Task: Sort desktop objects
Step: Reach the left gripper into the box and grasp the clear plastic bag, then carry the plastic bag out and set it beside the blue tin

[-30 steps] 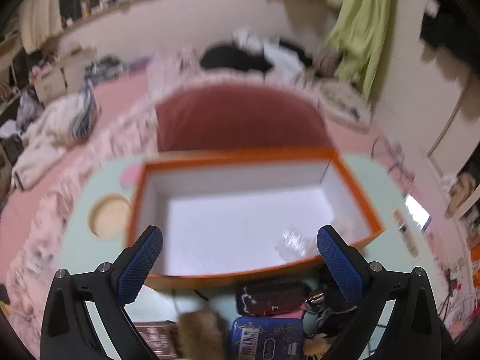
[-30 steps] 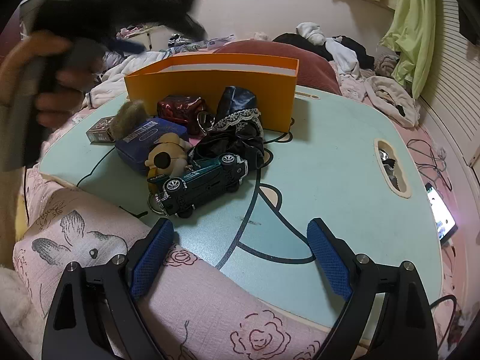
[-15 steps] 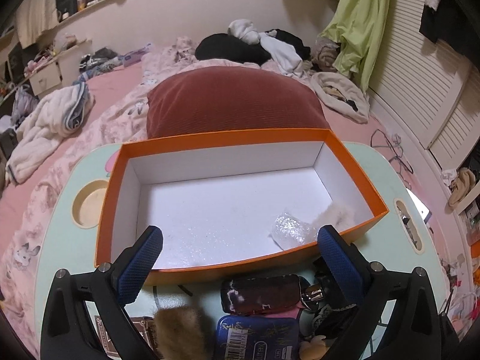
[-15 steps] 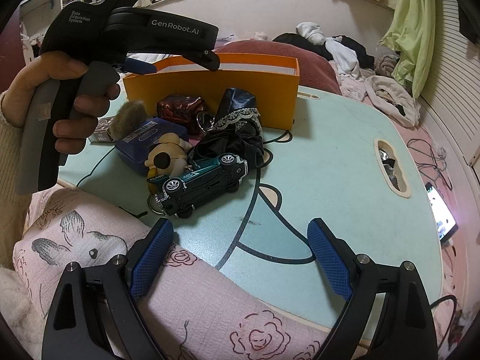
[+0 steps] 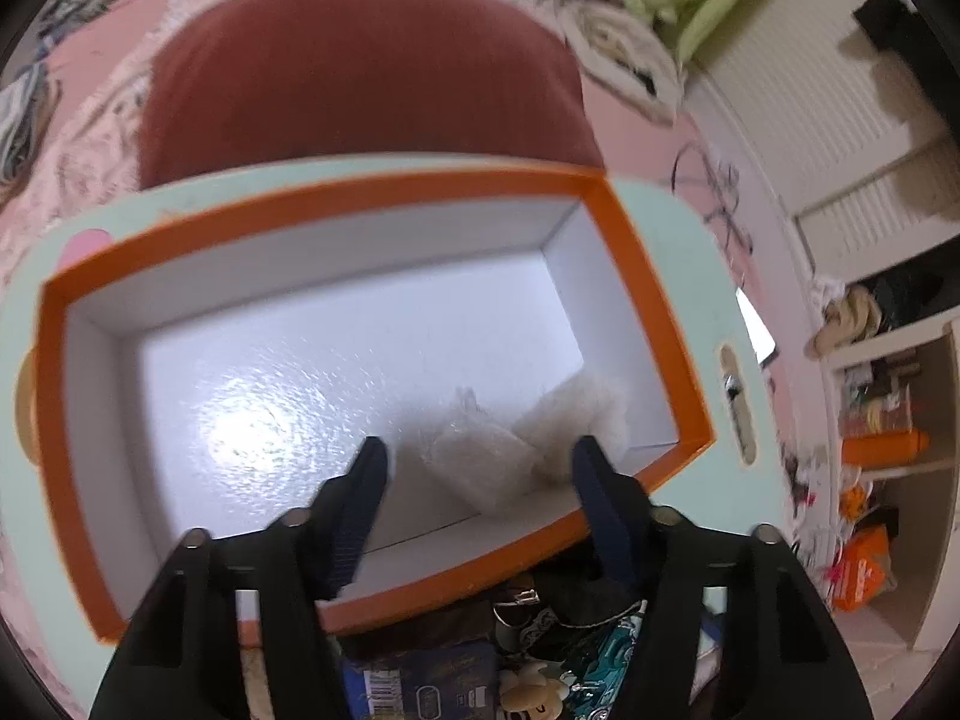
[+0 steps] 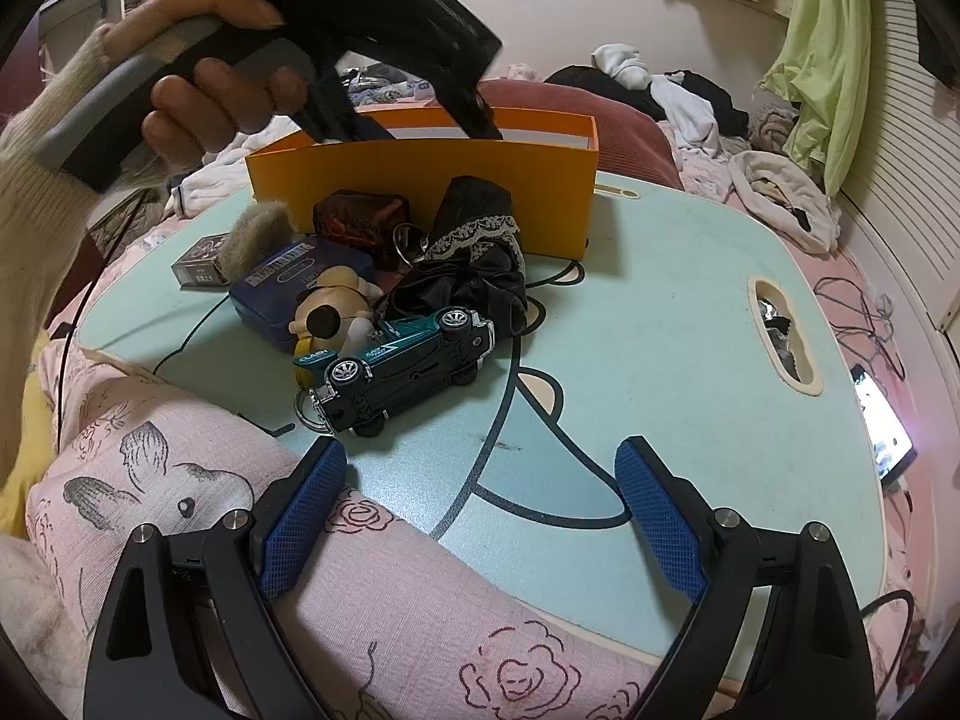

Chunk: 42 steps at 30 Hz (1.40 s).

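- My left claw [image 5: 477,456] hangs tilted down over the near right corner of the orange box [image 5: 654,306]; its jaws stand partly apart and grip nothing.
- Between its fingertips, on the white box floor, lie a clear packet [image 5: 480,462] and a white fluffy tuft [image 5: 576,420], touching each other.
- My right claw [image 6: 480,492] is spread wide and empty above the near edge of the tabletop [image 6: 660,360].
- A heap sits against the box's near wall: green toy car [image 6: 402,369], blue tin [image 6: 282,294], plush toy [image 6: 336,312], black lace cloth [image 6: 474,264], dark red pouch [image 6: 360,216], grey fur ball [image 6: 255,237].
- A small card box [image 6: 201,267] lies at the tabletop's left edge.
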Tool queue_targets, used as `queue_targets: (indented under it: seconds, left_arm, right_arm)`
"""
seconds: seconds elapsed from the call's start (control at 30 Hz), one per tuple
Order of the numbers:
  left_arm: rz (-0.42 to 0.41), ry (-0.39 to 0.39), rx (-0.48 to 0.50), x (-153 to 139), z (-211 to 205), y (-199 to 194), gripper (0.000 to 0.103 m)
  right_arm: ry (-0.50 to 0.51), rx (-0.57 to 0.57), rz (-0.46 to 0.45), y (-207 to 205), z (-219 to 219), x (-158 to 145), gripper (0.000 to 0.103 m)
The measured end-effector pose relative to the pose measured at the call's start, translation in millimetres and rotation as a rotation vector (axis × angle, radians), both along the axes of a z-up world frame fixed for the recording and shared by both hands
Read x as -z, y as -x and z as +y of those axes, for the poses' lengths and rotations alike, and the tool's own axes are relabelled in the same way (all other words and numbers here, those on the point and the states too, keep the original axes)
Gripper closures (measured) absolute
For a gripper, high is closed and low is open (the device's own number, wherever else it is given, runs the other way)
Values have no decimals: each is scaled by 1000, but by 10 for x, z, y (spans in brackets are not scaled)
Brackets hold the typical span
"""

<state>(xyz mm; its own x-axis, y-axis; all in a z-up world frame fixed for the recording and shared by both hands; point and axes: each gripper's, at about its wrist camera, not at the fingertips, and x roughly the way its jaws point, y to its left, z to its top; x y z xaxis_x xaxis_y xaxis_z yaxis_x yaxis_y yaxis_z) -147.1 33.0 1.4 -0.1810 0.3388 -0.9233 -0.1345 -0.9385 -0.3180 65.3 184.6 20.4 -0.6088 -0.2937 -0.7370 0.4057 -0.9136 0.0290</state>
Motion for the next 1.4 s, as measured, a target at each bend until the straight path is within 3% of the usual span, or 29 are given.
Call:
queue_targets:
  seconds: [0.07,0.2,0.23,0.37,0.43,0.5,0.63,0.8,0.9,1.0,1.07,1.1,1.2,1.3,1.37,1.4]
  left_arm:
    - [-21,-2,19,90,38,13,56]
    - [-84,-152,13,201,-47,60,65]
    - [-103,-170,5,251,-72,71,73]
    - [-118,-254,-31,340,-183,100,79]
    - [-101,-251,-35,327,-203,77,80]
    - [-68,-247,-45,263,-244,48,81]
    - [29,-354,-74,-73,-426,-20,81]
    - [246,-395,-85,-675,-637,-545,81]
    - [329,-425,-84,-805,-774,-976,81]
    - [362,-393,-103,-717,-908,-1166,80]
    - [381,-340,-103,-578,-967,-1211,60]
    - [396,-337,-99,-523,-1001,-1220,39]
    - [476,-347,-217,-414,-1255,-1297,35]
    - [546,-373,-172,-449,-1353,-1554,34]
    - [638,-277,-133,-479,-1330,-1845,25]
    - [679,-188,-115,-461,-1292,-1992,16]
  right_arm:
    - [-1,0,0,5,-9,3,12]
    - [5,1,-1,-10,-2,-3,12]
    - [2,1,-1,-5,-11,3,12]
    - [2,2,-1,-6,-16,2,12]
    - [2,2,-1,-6,-17,2,12]
    - [2,3,-1,-7,-17,1,12]
    - [2,3,-1,-9,-13,-1,12]
    - [2,3,0,-8,-11,-1,11]
    - [2,3,0,-9,-10,-1,11]
    - [3,4,0,-9,-9,-1,11]
    - [3,4,1,-9,-10,-1,11]
    - [3,4,1,-10,-11,0,11]
    - [3,4,1,-11,-10,-1,11]
    - [3,4,1,-13,-8,-1,11]
    - [3,5,2,-13,-8,0,11]
    - [3,5,2,-13,-7,0,11]
